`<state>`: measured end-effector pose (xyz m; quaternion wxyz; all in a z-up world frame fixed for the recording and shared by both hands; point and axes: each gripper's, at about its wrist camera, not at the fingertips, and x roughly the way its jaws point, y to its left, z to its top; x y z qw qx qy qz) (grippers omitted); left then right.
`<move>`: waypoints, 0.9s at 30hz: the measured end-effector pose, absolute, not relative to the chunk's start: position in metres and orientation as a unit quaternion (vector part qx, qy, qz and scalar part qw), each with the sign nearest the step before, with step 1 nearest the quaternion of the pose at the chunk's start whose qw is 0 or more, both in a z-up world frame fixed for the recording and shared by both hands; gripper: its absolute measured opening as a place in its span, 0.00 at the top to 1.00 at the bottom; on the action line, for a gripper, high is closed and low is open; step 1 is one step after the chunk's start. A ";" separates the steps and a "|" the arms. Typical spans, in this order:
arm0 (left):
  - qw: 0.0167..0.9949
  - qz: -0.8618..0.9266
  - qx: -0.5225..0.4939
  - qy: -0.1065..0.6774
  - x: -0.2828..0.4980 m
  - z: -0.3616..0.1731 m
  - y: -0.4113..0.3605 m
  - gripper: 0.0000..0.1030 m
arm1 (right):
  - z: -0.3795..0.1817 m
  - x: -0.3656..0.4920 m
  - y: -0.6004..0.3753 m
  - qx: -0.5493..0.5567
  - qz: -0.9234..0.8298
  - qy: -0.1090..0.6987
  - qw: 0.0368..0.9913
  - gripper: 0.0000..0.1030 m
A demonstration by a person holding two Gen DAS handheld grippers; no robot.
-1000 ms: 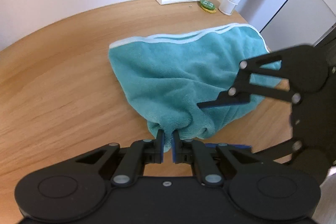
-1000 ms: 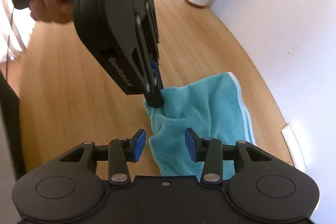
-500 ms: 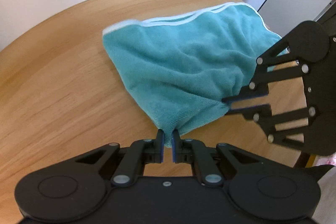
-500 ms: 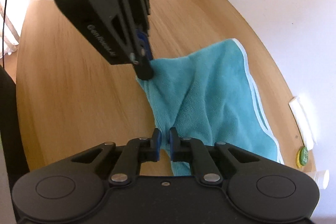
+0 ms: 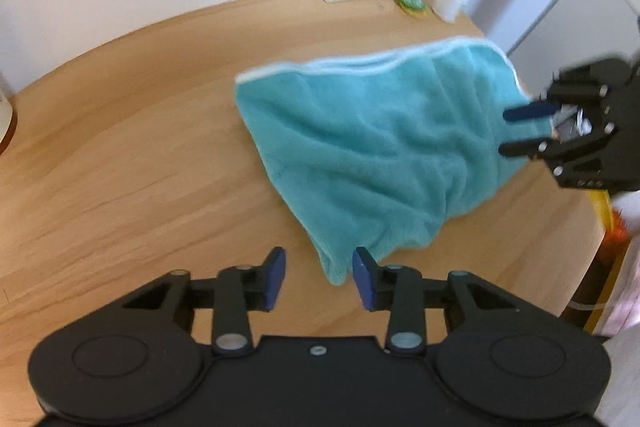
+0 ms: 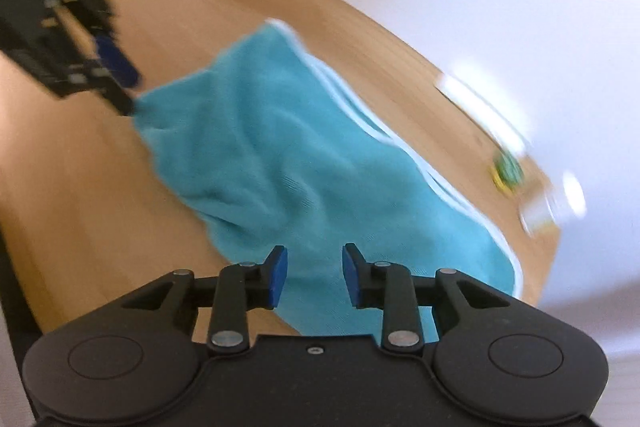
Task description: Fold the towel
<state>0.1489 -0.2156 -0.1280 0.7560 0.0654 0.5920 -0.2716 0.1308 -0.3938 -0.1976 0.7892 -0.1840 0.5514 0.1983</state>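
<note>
Teal towel (image 5: 384,163) lies rumpled, doubled over on the wooden counter (image 5: 120,155) — white-trimmed edges stacked at the far side. We've just been opening both: left gripper (image 5: 319,277) spread around the near corner, right gripper (image 6: 314,275) spread above cloth, neither pinching. Next, we judge: regrip for another fold. No legible writing — too blurred.

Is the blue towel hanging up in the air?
No, the towel lies flat on the wooden table, with neither gripper pinching it.
</note>
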 end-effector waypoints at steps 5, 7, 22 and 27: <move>0.758 -0.252 0.028 0.601 0.164 -0.140 -0.227 0.60 | -0.181 0.108 -0.436 -0.130 0.176 0.577 0.787 0.65; 0.759 -0.247 0.027 0.602 0.166 -0.146 -0.234 0.60 | -0.175 0.099 -0.440 -0.124 0.172 0.585 0.783 0.65; 0.766 -0.239 0.125 0.584 0.156 -0.162 -0.265 0.80 | -0.166 0.088 -0.477 -0.088 0.139 0.601 0.782 0.97; 0.764 -0.225 0.110 0.594 0.162 -0.154 -0.264 0.75 | -0.154 0.080 -0.475 -0.129 0.131 0.575 0.797 0.90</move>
